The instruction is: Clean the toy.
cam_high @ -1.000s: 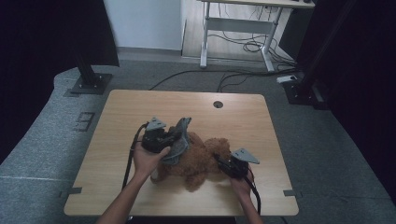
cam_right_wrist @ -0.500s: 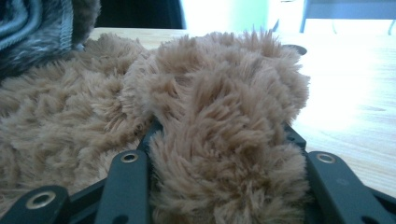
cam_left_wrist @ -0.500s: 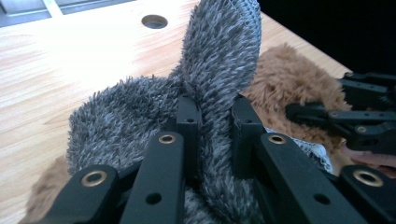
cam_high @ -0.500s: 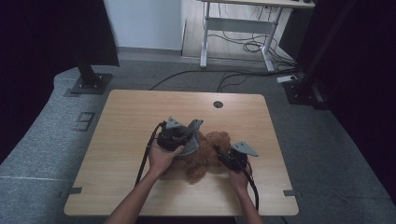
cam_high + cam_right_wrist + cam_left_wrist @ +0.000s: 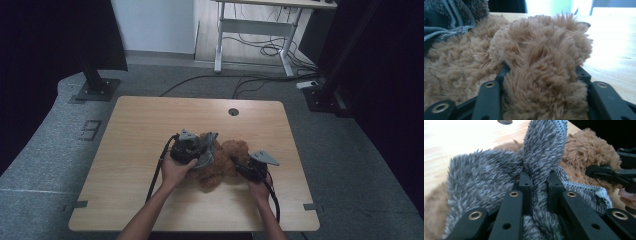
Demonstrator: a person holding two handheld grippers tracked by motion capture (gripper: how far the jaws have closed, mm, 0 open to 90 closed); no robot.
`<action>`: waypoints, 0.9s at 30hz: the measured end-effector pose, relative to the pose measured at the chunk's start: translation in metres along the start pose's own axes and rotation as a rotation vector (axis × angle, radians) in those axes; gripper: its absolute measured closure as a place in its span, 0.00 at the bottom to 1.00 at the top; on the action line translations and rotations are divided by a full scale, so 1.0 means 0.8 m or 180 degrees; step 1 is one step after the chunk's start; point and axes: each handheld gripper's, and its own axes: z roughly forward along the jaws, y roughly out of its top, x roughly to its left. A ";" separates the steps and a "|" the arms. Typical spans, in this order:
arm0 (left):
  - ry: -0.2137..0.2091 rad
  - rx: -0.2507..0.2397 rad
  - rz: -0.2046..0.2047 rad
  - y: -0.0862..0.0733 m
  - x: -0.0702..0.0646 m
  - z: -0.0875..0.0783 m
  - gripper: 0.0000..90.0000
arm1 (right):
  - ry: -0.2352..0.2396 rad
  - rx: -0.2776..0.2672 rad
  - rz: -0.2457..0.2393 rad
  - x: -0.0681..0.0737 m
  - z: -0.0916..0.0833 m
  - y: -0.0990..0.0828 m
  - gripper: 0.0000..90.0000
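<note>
Left tool (image 5: 200,150) lower, grey cloth (image 5: 499,177) pinched

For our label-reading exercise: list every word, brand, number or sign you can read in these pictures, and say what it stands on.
None can be read: no print shows on the brown plush toy, the grey fleece cloth, the left gripper, the right gripper or the wooden table.

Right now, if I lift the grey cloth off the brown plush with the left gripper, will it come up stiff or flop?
Likely floppy: the grey cloth folds into a thin ridge where the left gripper pinches it. Probably light, since it drapes over the brown plush without flattening it. Its fuzzy pile may cling to the plush rather than slide.
</note>
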 end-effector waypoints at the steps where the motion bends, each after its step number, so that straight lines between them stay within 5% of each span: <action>1: -0.0047 -0.0031 -0.0030 -0.006 0.000 -0.003 0.87 | 0.0032 0.0009 0.0003 0.000 -0.003 0.000 0.48; 6: -0.0171 -0.0148 -0.0070 -0.029 -0.009 -0.015 0.88 | 0.0202 0.0019 0.0160 -0.005 -0.026 0.004 0.26; 13: -0.0221 -0.0211 -0.0092 -0.040 -0.016 -0.022 0.88 | 0.0213 -0.0002 0.0308 -0.008 -0.033 0.038 0.18; 17: -0.0278 -0.0245 -0.0097 -0.047 -0.019 -0.026 0.88 | 0.0211 0.0212 0.0355 -0.010 -0.012 0.057 0.14; 18: -0.0295 -0.0258 -0.0064 -0.051 -0.023 -0.029 0.88 | 0.0220 0.0439 0.0309 -0.007 -0.002 0.055 0.10; 22: -0.0302 -0.0287 -0.0026 -0.056 -0.027 -0.030 0.88 | 0.0292 0.0541 0.0264 -0.004 -0.001 0.042 0.17; 27: -0.0319 -0.0280 0.0054 -0.059 -0.037 -0.033 0.87 | 0.0279 0.0465 0.0169 0.002 -0.020 0.022 0.39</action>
